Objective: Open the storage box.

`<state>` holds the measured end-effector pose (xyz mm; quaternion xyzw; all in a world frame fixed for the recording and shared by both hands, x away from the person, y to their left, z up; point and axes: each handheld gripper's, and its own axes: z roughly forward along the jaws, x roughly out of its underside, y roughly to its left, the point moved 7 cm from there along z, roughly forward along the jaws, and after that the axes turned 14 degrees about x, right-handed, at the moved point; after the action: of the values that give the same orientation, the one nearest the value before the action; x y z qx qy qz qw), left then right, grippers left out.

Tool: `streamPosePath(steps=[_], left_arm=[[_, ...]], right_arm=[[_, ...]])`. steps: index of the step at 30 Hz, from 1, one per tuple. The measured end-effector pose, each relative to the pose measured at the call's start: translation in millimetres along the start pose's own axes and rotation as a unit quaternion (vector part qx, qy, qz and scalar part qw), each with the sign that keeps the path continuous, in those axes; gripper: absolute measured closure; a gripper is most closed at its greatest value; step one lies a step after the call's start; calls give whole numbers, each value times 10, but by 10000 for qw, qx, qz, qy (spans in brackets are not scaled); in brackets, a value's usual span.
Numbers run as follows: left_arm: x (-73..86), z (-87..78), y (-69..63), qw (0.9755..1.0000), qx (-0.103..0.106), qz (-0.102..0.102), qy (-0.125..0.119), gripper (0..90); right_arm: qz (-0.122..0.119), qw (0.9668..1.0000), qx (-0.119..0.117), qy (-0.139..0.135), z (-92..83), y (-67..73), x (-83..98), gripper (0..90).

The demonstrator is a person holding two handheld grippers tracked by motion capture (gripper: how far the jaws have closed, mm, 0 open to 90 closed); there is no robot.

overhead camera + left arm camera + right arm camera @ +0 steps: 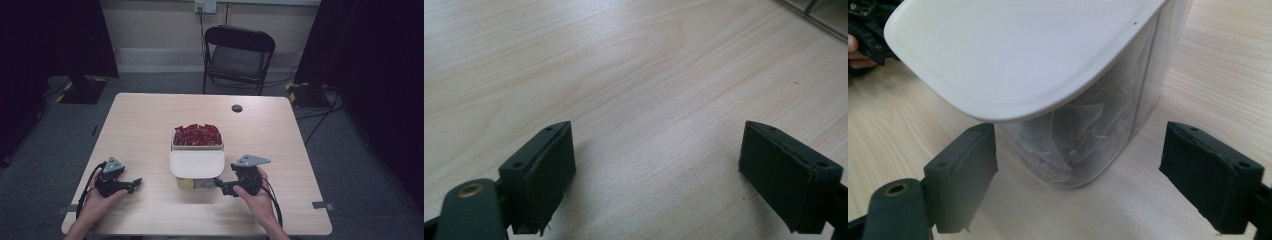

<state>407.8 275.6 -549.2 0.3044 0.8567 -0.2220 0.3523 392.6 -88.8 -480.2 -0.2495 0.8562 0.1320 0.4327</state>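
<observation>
A light wood-grain table [150, 120] fills the middle of the high view, with a dark grommet hole [237, 108] near its far edge. Beyond the table stands a black folding chair [239, 55] against a pale wall, flanked by dark curtains.

At the table's centre sits a clear plastic container [197, 159], nearer the person's edge than the far one. Its far half is open and packed with red packets [197, 135]; its near half lies under a white lid [196, 163] [1013, 55]. In the right gripper view, pale translucent sachets [1083, 135] show through the clear wall [1148, 75] below the lid.

The right tongs [223, 186] [1080, 175], held in the person's right hand [257, 197], rest just beside the container's near right corner, jaws spread wide with that corner between them but not touching it. The left tongs [134, 184] [656, 175], held in the left hand [97, 202], lie well apart from the container on the table's left, jaws equally wide over bare wood and gripping nothing.
</observation>
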Motion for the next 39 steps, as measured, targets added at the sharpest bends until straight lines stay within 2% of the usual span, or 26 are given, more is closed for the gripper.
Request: streamPosePath(steps=[9, 19, 23, 39], left_arm=[[0, 0, 1, 10000, -2, 2, 0, 144], [0, 0, 0, 10000, -1, 1, 0, 144], [0, -1, 0, 10000, -3, 0, 1, 144], [0, 0, 1, 10000, -2, 2, 1, 144]], right_arm=[[77, 9999, 92, -89, -36, -63, -46, 143], [78, 9999, -3, -106, -53, -69, -80, 146], [22, 10000, 26, -49, -68, -101, -76, 145], [123, 9996, -63, -257, -52, -101, -247, 141]])
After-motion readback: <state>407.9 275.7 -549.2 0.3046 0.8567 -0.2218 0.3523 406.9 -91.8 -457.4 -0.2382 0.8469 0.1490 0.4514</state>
